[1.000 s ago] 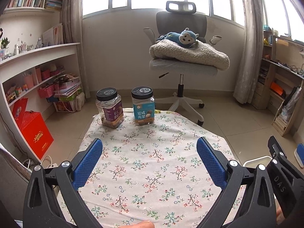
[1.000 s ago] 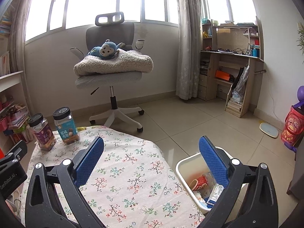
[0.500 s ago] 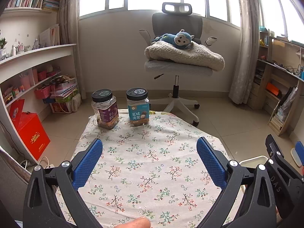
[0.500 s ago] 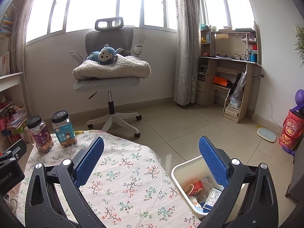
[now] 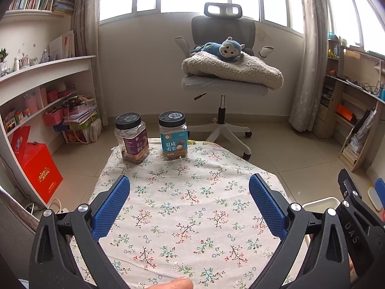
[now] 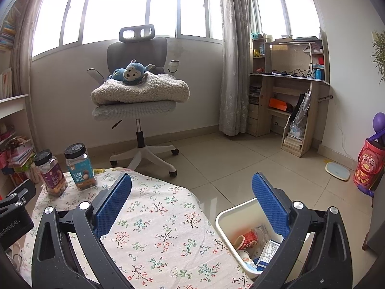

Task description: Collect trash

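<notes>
A white trash bin [image 6: 231, 214] stands on the floor right of the table and holds a red cup [image 6: 247, 238], wrappers and a small carton. Its rim also shows in the left wrist view [image 5: 320, 202]. My right gripper [image 6: 191, 197] is open and empty, held above the table's right edge and the bin. My left gripper [image 5: 189, 202] is open and empty above the floral tablecloth [image 5: 187, 192]. No loose trash shows on the cloth.
Two black-lidded snack jars [image 5: 132, 141] [image 5: 173, 138] stand at the table's far edge. A grey office chair [image 5: 223, 82] with a blanket and blue plush monkey stands behind. Shelves [image 5: 36, 77] line the left, a desk [image 6: 288, 91] the right.
Both grippers have pulled back and lifted a little; the jars and chair sit lower and farther in view. More of the bin's inside shows in the right view. Both jaws stay open.
</notes>
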Tool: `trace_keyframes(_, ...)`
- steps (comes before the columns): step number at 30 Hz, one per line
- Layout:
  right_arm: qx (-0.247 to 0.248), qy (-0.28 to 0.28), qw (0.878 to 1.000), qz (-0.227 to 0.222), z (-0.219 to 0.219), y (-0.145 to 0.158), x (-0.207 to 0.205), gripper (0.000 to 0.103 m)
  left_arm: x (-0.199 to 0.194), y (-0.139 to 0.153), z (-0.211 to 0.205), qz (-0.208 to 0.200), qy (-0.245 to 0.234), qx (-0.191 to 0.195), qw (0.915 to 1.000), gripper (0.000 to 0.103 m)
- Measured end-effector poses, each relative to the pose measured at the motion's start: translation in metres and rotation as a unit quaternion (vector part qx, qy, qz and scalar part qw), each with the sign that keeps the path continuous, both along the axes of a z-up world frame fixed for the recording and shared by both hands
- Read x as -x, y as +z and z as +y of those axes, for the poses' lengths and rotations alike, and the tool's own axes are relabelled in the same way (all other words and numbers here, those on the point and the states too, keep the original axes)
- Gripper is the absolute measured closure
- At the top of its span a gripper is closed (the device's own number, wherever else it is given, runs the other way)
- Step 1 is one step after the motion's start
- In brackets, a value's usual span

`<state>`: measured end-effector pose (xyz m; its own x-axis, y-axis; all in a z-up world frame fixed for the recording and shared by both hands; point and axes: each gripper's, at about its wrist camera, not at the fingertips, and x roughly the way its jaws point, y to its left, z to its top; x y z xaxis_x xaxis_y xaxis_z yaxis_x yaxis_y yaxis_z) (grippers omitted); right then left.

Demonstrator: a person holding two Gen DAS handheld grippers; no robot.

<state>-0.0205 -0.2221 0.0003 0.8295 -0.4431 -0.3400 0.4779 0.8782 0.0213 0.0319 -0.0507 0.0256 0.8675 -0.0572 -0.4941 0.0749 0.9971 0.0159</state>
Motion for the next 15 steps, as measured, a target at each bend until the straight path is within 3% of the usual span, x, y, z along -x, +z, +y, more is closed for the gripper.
trace_keyframes(15,0.0,0.0,1.0,-0.003,0.0026,0.0013,-0.0027,0.007,-0.0002,0.0007,-0.003,0.002,-0.001,0.001,1.0,0.007)
